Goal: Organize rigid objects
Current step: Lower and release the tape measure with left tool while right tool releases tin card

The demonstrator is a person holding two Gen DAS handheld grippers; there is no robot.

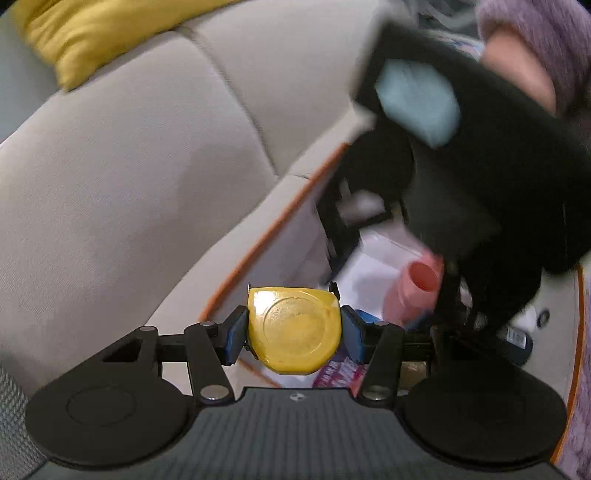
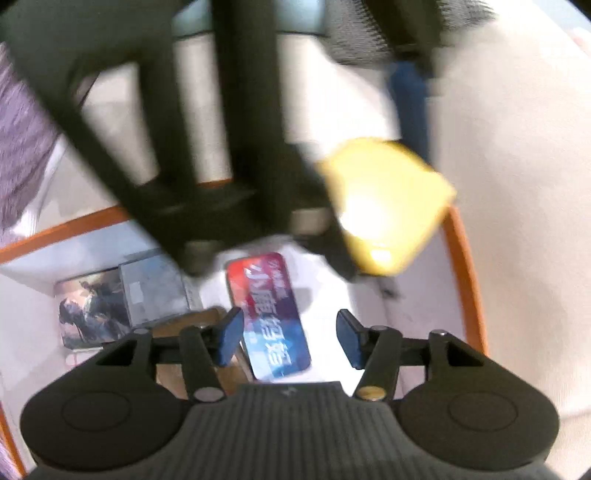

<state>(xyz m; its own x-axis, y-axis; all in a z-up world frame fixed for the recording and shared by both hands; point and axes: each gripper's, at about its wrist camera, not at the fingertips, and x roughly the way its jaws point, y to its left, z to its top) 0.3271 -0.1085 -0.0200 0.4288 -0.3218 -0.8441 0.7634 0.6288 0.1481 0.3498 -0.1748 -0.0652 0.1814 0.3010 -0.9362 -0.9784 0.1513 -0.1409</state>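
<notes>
My left gripper (image 1: 294, 329) is shut on a yellow tape measure (image 1: 294, 328) and holds it above the near corner of a white storage box with an orange rim (image 1: 258, 242). In the right wrist view the same tape measure (image 2: 384, 206) appears blurred, held by the black left gripper over the box. My right gripper (image 2: 290, 338) is open and empty, hovering above a red and blue card pack (image 2: 271, 314) that lies on the box floor. In the left wrist view the right gripper is a blurred black shape (image 1: 461, 177) over the box.
The box holds a pink cup (image 1: 417, 291), a dark illustrated box (image 2: 90, 312) and a grey case (image 2: 153, 291). The box rim (image 2: 467, 266) borders a beige sofa (image 1: 129, 177) with a yellow cushion (image 1: 92, 33). A purple rug (image 2: 18, 140) lies at the left.
</notes>
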